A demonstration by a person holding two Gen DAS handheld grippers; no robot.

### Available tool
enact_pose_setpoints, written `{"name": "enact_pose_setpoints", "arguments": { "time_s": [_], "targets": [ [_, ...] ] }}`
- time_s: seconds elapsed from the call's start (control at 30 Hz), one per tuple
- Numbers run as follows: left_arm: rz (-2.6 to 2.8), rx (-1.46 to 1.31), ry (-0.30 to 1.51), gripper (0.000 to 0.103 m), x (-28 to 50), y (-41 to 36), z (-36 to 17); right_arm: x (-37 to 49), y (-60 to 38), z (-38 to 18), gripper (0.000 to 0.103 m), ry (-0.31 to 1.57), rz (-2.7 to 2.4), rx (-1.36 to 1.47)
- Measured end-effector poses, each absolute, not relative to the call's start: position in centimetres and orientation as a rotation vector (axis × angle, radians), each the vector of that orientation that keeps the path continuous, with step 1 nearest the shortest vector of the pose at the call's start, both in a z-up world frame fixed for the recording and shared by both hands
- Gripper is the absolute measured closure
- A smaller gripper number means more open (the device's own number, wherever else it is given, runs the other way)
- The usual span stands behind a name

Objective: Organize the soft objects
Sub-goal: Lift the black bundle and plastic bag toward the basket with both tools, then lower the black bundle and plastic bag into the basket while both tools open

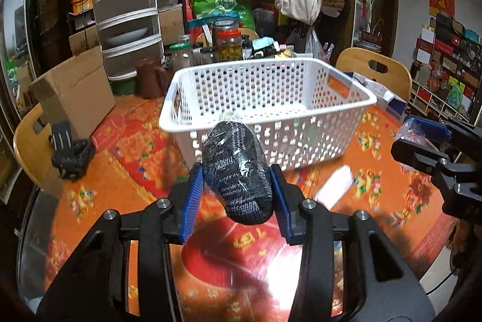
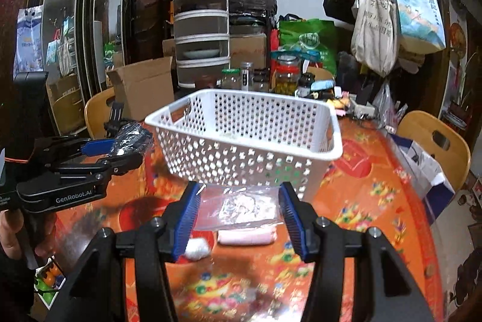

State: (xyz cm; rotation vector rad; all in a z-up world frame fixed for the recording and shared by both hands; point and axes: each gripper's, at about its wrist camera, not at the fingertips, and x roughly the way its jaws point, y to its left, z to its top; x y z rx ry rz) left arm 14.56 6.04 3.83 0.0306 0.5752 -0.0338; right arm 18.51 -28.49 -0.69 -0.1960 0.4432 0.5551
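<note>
The left gripper (image 1: 238, 189) has its jaws clamped on a dark knit bundle (image 1: 238, 171) wrapped in clear film — long axis pointing forward at the white basket (image 1: 268, 99), which stands just ahead on the tabletop (image 1: 126, 147). The right gripper (image 2: 239, 213) holds a clear plastic bag (image 2: 241, 207) between its jaws, the basket likewise ahead. The left looks nearer to dropping in.

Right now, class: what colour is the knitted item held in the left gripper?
Dark, black-grey knit item in clear plastic wrap; the left wrist view shows it best.
</note>
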Motion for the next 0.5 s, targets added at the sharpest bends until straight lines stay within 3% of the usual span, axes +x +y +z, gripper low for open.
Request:
{"name": "enact_pose_setpoints", "arguments": {
  "time_s": [0.5],
  "targets": [
    [0.003,0.081,0.518,0.062,20.8,4.8,12.6,25.8,-28.1,6.1,0.049,0.467,0.563,-0.178]
  ]
}}
